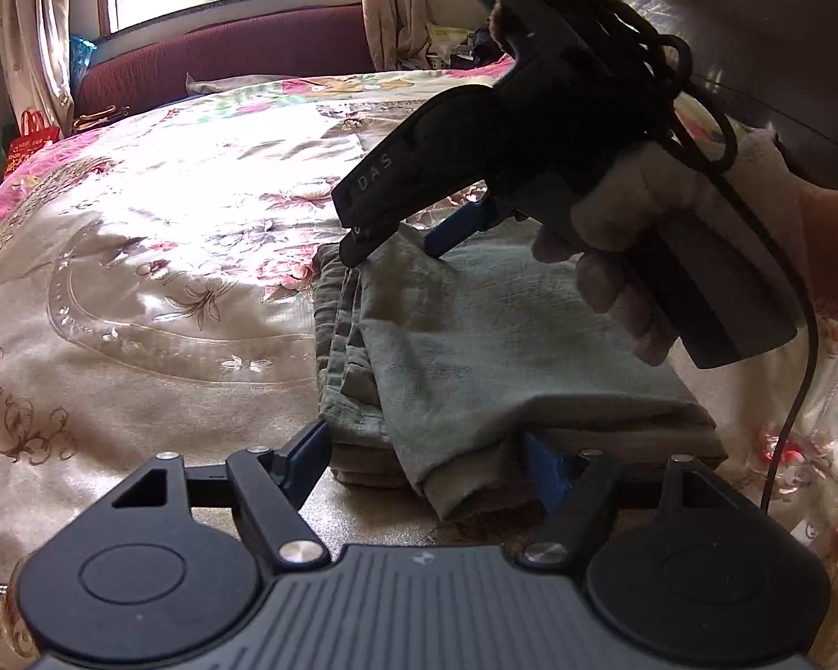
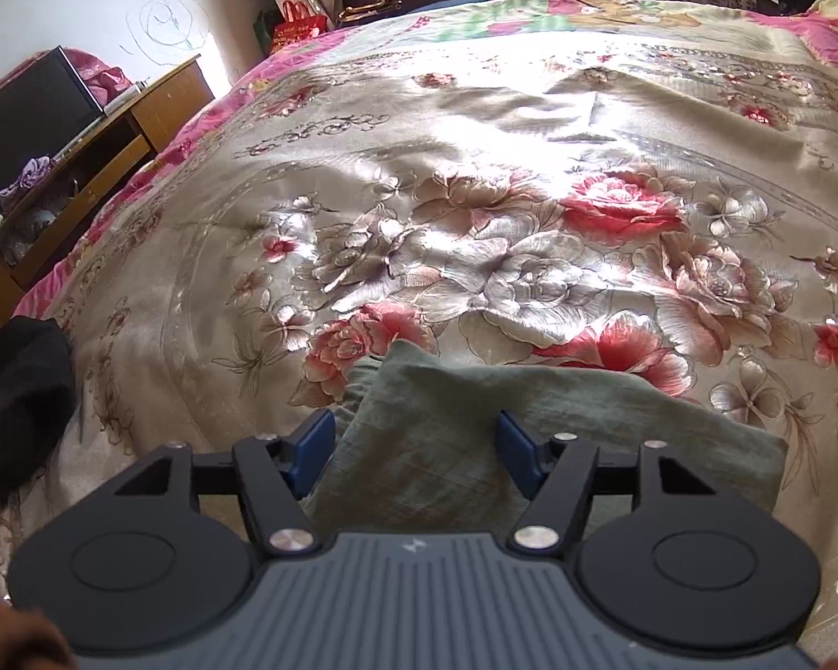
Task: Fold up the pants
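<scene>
Grey-green pants [image 1: 475, 335] lie folded into a small stack on the floral bedspread [image 1: 167, 279]. My left gripper [image 1: 424, 460] stands open at the stack's near end, with the near fold between its blue pads. A gloved hand [image 1: 642, 257] holds my right gripper [image 1: 399, 243] over the stack's far edge, its two tips spread and resting on the cloth. In the right wrist view the right gripper [image 2: 416, 446] is open, and the pants [image 2: 447, 391] lie flat between its blue pads [image 2: 517, 446] without being pinched.
A dark headboard [image 1: 754, 56] rises at the right. A red window seat [image 1: 223, 56] runs behind the bed. A wooden desk [image 2: 100, 156] stands beside the bed, and a black cloth [image 2: 22, 402] lies at the bed's edge. A cable [image 1: 799, 391] hangs from the right gripper.
</scene>
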{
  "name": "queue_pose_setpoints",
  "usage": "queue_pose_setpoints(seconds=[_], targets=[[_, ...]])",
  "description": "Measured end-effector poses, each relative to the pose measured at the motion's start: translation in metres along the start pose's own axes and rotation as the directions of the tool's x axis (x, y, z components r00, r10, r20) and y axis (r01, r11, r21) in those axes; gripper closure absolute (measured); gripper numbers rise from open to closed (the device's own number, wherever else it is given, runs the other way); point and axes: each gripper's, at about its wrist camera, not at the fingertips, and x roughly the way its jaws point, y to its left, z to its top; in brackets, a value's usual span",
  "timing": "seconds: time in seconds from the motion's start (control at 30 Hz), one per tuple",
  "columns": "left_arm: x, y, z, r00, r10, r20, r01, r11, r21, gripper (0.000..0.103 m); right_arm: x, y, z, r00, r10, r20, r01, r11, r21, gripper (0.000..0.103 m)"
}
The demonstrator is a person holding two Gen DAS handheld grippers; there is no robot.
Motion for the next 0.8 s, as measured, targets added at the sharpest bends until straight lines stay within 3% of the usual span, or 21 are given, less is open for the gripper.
queue_pose_setpoints(seconds=[0.03, 0.07, 0.1, 0.17, 0.3, 0.43, 0.53, 0.63, 0.7, 0.8], targets=[[0.003, -0.001, 0.0, 1.0, 0.016, -0.009, -0.016, 1.0, 0.013, 0.031, 0.006, 0.0, 0.0, 1.0, -0.009, -0.012, 0.009, 1.0, -0.001, 0.069], [0.007, -0.002, 0.0, 0.999, 0.029, -0.024, -0.028, 0.999, 0.034, 0.049, 0.011, -0.002, 0.001, 1.0, 0.002, -0.025, -0.002, 1.0, 0.013, 0.087], [0.008, 0.0, 0.0, 0.999, 0.019, -0.035, -0.017, 0.999, 0.038, 0.06, 0.012, -0.006, 0.002, 0.999, 0.02, -0.032, -0.019, 0.999, 0.049, 0.087], [0.005, 0.005, 0.002, 0.999, 0.002, -0.036, -0.001, 1.0, 0.019, 0.068, 0.004, -0.013, 0.007, 0.999, 0.043, -0.007, -0.042, 0.996, 0.084, 0.093], [-0.008, 0.019, 0.011, 1.0, -0.015, 0.013, 0.015, 0.999, -0.029, 0.076, -0.018, -0.017, 0.024, 0.995, 0.095, 0.038, -0.099, 0.987, 0.13, 0.094], [-0.022, 0.038, 0.021, 0.997, -0.015, 0.076, 0.022, 0.996, -0.088, 0.077, -0.033, -0.006, 0.043, 0.986, 0.135, 0.096, -0.147, 0.98, 0.136, 0.094], [-0.018, 0.058, 0.021, 0.997, -0.007, 0.077, 0.018, 0.991, -0.134, 0.077, -0.03, 0.008, 0.057, 0.984, 0.135, 0.117, -0.15, 0.98, 0.129, 0.094], [0.001, 0.084, 0.012, 1.0, -0.001, 0.021, 0.006, 0.977, -0.214, 0.078, -0.005, 0.023, 0.061, 0.991, 0.108, 0.082, -0.118, 0.985, 0.126, 0.094], [0.014, 0.099, 0.001, 0.998, -0.056, -0.033, 0.045, 0.96, -0.278, 0.078, 0.025, 0.031, 0.055, 0.995, 0.087, 0.042, -0.091, 0.988, 0.123, 0.091], [0.023, 0.098, -0.012, 0.996, -0.047, -0.079, 0.024, 0.962, -0.274, 0.078, 0.069, 0.037, 0.039, 0.998, 0.023, -0.063, -0.018, 0.997, 0.073, 0.086]])
